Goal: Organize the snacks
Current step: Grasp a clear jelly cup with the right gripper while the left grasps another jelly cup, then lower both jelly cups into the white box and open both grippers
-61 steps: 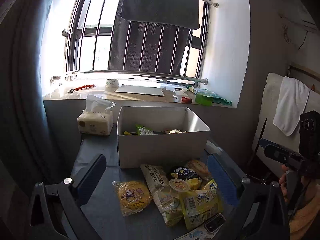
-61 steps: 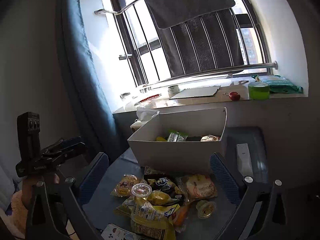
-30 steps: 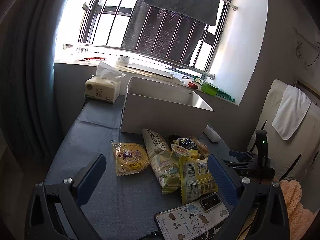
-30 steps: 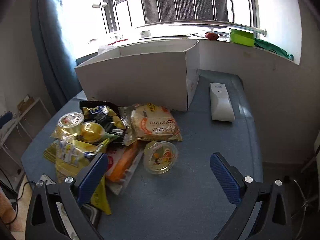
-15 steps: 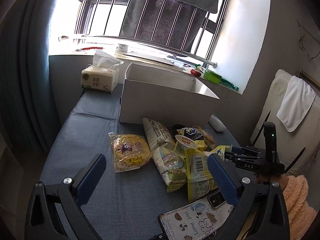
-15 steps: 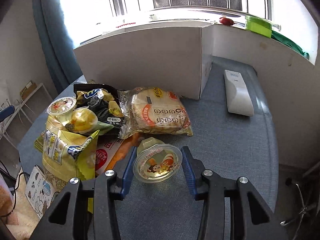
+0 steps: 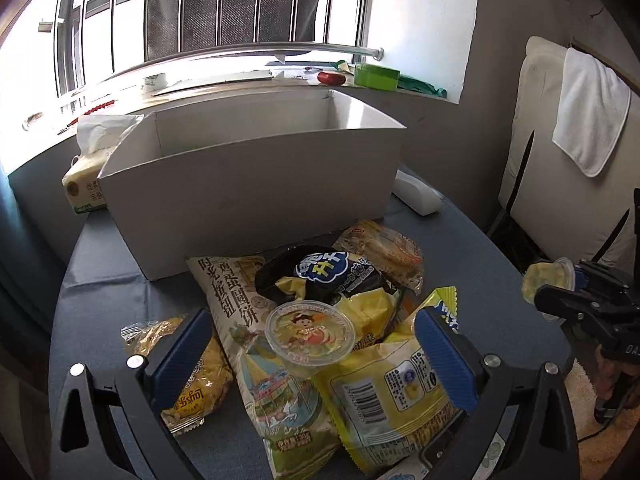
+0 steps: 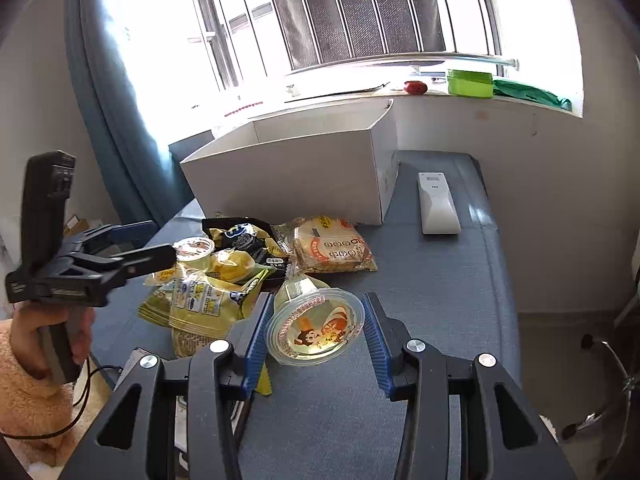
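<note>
Right tongs (image 8: 314, 334) grip clear round jelly cup (image 8: 316, 330), lifted off blue-grey worktop (image 8: 432, 280) near its front edge; left tongs (image 7: 310, 354) gape over second jelly cup (image 7: 310, 334) atop snack pile; next: carry to white cardboard box (image 8: 296, 176), release inside.

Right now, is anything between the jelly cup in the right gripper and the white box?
Only the box's near wall and the round cake packet below the path; the clear jelly cup must clear them.
</note>
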The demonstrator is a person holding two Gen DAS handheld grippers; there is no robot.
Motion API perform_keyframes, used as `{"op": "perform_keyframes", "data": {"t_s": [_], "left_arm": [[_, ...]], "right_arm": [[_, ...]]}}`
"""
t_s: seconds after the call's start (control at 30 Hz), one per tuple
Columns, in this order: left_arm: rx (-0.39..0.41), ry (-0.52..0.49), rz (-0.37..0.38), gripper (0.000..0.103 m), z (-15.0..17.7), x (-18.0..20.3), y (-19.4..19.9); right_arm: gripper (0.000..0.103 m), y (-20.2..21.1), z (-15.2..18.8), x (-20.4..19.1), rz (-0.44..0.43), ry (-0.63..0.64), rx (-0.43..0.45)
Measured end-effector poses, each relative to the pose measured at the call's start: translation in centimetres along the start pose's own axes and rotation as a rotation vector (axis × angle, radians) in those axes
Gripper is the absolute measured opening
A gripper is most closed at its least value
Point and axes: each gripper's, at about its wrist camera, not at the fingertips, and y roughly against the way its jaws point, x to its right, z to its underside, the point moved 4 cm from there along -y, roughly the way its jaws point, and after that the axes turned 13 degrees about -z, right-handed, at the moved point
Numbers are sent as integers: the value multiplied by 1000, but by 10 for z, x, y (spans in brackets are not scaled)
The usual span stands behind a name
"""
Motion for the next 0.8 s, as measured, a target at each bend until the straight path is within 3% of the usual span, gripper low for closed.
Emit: {"op": "perform_keyframes", "data": {"t_s": [0.03, 0.07, 0.13, 0.33, 0.5, 0.63, 0.8], "left_arm": [[-20, -9, 8, 95, 0, 1, -8], [-34, -12, 23, 74, 1, 2, -14], [-42, -21, 36, 50, 2, 1, -20], [15, 24, 63, 50, 1, -16, 0], [121, 66, 75, 50, -16, -38, 35], [202, 104, 66, 50, -47, -60, 52], [277, 154, 50, 50, -98, -84, 47]], "right_arm": [[48, 3, 1, 0, -2, -5, 5], [49, 5, 1, 0, -7, -11, 8], [48, 8, 3, 2, -13, -21, 8], [48, 6, 10, 6, -28, -49, -2], [48, 3, 0, 4, -54, -57, 24], [48, -3, -29, 3, -93, -65, 66], [48, -21, -92, 2, -119, -67, 129]]}}
